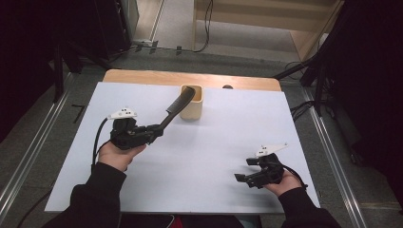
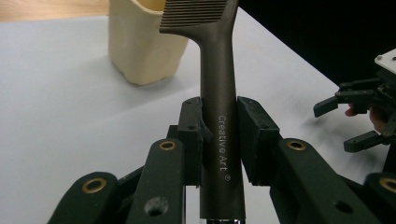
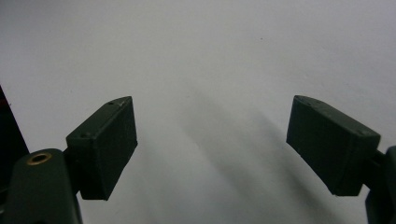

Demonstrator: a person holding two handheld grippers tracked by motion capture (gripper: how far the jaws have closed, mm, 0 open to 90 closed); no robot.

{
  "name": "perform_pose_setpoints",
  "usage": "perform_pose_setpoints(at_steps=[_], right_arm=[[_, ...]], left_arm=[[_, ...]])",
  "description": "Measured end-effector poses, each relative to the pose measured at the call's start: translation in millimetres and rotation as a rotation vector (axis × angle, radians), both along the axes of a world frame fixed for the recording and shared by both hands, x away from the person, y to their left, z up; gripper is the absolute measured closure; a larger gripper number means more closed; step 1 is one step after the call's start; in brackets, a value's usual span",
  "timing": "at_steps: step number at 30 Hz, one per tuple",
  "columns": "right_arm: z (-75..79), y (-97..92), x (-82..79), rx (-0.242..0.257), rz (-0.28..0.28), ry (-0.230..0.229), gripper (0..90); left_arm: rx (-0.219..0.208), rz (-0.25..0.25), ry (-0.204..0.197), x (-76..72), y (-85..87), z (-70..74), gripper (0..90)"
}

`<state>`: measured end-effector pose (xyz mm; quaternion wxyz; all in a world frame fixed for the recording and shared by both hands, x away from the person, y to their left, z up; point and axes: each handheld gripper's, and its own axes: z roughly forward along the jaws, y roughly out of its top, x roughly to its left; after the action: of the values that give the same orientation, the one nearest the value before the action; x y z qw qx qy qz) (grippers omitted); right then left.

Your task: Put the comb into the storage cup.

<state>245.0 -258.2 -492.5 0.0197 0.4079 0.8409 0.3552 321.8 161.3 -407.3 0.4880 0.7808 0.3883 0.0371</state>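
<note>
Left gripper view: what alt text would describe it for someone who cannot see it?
Two black jaws clamp the handle of a dark comb, whose toothed head reaches the rim of a cream cup on a white table. The right gripper sits open at far right.

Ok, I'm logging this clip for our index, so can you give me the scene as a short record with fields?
held item: dark comb, handle printed "Creative Art"
holder: left hand-held gripper, jaws shut on the comb's handle
comb head: at the mouth of the cream cup
cup position: far middle of the white table
right hand-held gripper: jaws wide open, nothing between them, over bare table
</note>
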Motion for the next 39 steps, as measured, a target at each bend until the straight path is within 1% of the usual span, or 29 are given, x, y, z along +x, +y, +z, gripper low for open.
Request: perform_pose_setpoints(at_steps=[6,12,15,20,23,25,29,33,35,39], right_arm=[[0.7,-0.6,0.0,0.000,-0.007,-0.004,14.6],[2.1,-1.8,-0.2,0.009,-0.018,-0.008,14.6],[2.4,-2.1,0.0,0.010,-0.021,-0.012,14.6],[3.8,-3.3,-0.1,0.016,-0.032,-0.014,14.6],[4.2,-4.4,0.0,0.019,-0.040,-0.015,14.6],[5.3,-5.5,0.2,0.030,-0.051,-0.016,14.6],[7.8,-8.1,0.7,0.051,-0.088,-0.023,14.6],[10.1,-9.5,1.3,0.057,-0.102,-0.034,14.6],[11.9,-9.6,1.2,0.060,-0.113,-0.034,14.5],[15.4,-9.4,1.3,0.071,-0.133,-0.044,14.6]], left_arm=[[-0.008,-0.029,0.008,4.4,-16.6,-1.8,73.1],[-0.014,-0.050,0.031,8.5,-33.8,-6.8,73.1],[-0.027,-0.064,0.045,10.4,-43.0,-9.7,73.0],[-0.039,-0.082,0.058,12.9,-59.1,-14.4,73.1],[-0.045,-0.081,0.061,13.6,-69.1,-17.1,73.1],[-0.053,-0.079,0.058,13.5,-76.1,-19.0,73.1],[-0.062,-0.081,0.059,13.0,-90.2,-23.3,73.1],[-0.074,-0.062,0.057,13.4,-102.6,-28.2,73.0],[-0.078,-0.052,0.050,12.9,-109.0,-30.9,73.0],[-0.073,-0.047,0.033,10.9,-120.3,-35.4,73.0]])
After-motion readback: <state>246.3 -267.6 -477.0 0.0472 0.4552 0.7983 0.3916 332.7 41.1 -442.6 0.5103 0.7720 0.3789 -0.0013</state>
